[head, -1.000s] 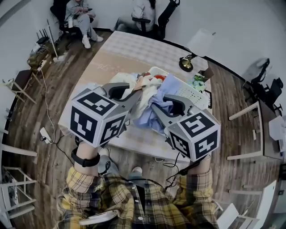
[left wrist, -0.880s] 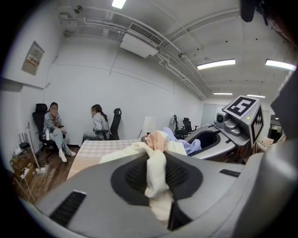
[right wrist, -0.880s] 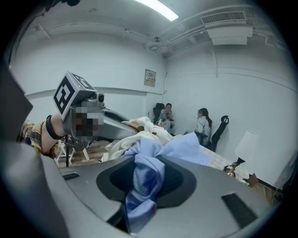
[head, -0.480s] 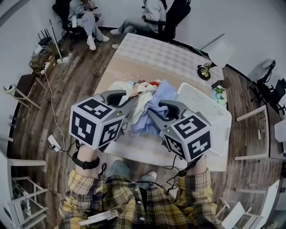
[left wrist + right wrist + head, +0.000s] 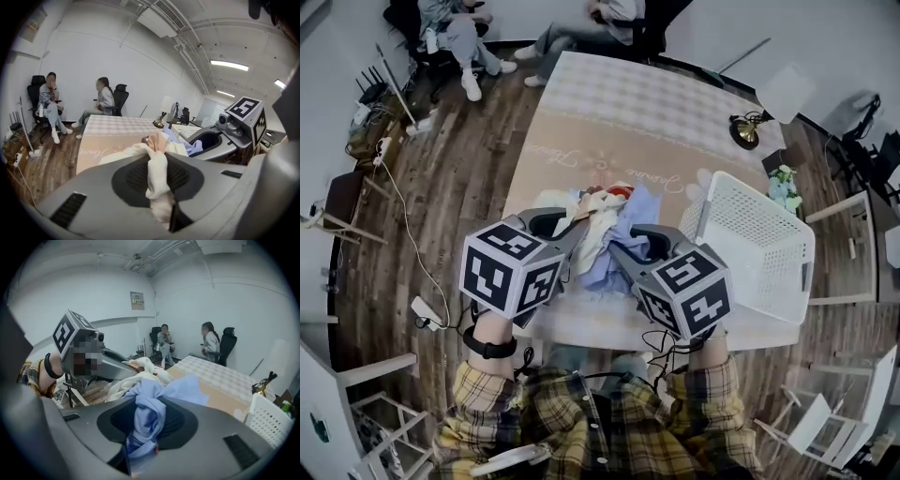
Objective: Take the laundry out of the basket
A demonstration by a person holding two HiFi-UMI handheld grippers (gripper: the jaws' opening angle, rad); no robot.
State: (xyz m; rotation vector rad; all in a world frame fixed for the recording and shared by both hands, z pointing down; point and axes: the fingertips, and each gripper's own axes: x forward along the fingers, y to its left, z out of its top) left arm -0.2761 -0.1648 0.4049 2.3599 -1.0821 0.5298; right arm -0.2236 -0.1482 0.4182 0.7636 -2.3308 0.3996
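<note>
A: Left tool (image 5: 158, 157)?
B: Almost closed, pinching a cream cloth (image 5: 157, 180) bunched between the pads.

A: Right tool (image 5: 149, 401)?
B: Closed too, somewhat wider, clamped on a blue cloth (image 5: 143, 427) twisted into a thick fold.

A: Placement of the two?
B: Side by side in the head view, jaws angled toward each other, tips buried in one bundle (image 5: 602, 225) of laundry.

A: Make-up of that bundle?
B: Cream on the left, blue on the right, a bit of red and pink at the far edge.

A: And relative to the basket (image 5: 759, 248)?
B: Outside it, just to its left, over the near half of the desk (image 5: 619, 122). Impossible to tell whether resting on the desk or hanging clear of it.

A: Basket itself?
B: White, perforated, tilted, at the desk's near right corner, apart from both tools.

A: Anything else on the desk?
B: A brass-coloured lamp (image 5: 744, 131) at the far right edge, well apart from the bundle.

A: Beyond the desk?
B: Two people (image 5: 103, 101) seated on office chairs at the far end, on a wooden floor (image 5: 450, 178).
</note>
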